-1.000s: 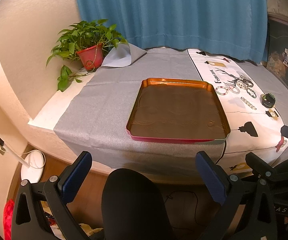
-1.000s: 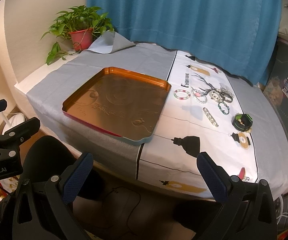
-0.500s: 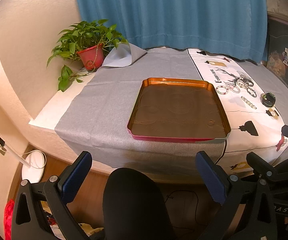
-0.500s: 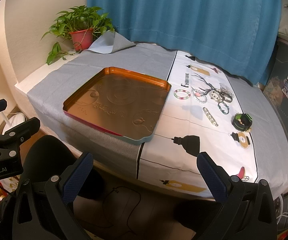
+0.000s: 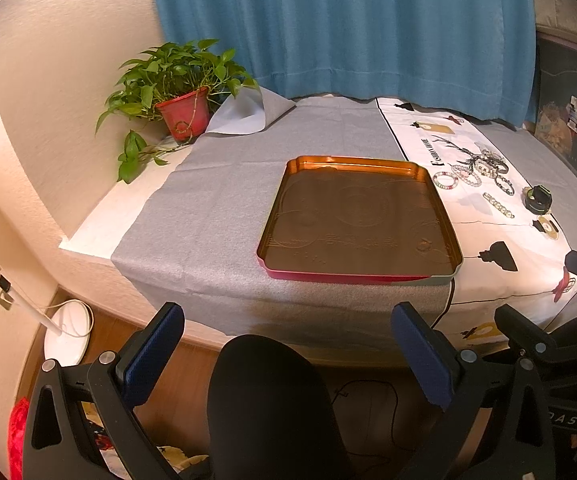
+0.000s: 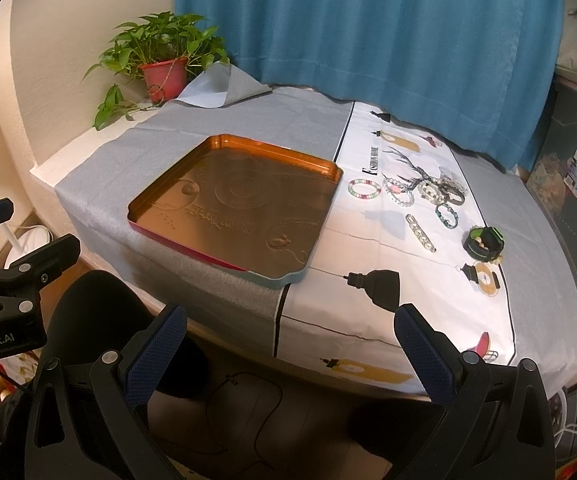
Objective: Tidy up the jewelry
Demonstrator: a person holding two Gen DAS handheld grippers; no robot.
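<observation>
Both pairs of tongs hang short of the desk's near edge with nothing in them: the left tongs (image 5: 288, 344) stand wide apart above the person's dark-clad knee (image 5: 268, 400), and the right tongs (image 6: 290, 346) are spread just as wide, facing the white printed cloth (image 6: 388, 248). Beyond them, the orange tray (image 6: 240, 200) lies flat on the grey cloth (image 5: 216, 208), its near corner jutting a little past the desk edge, and there is nothing in it. All the jewelry lies on the white cloth to the tray's right: a pastel beaded bracelet (image 6: 364, 189) just beside the tray rim, a tangled cluster of bracelets (image 6: 432, 191) behind it, a link bracelet (image 6: 420, 233) lying straight, and a green-and-black piece (image 6: 484, 243) nearer the far side. By the look of it the sorting has not begun; every piece remains to be moved, and the nearest one looks the easiest first pick.
</observation>
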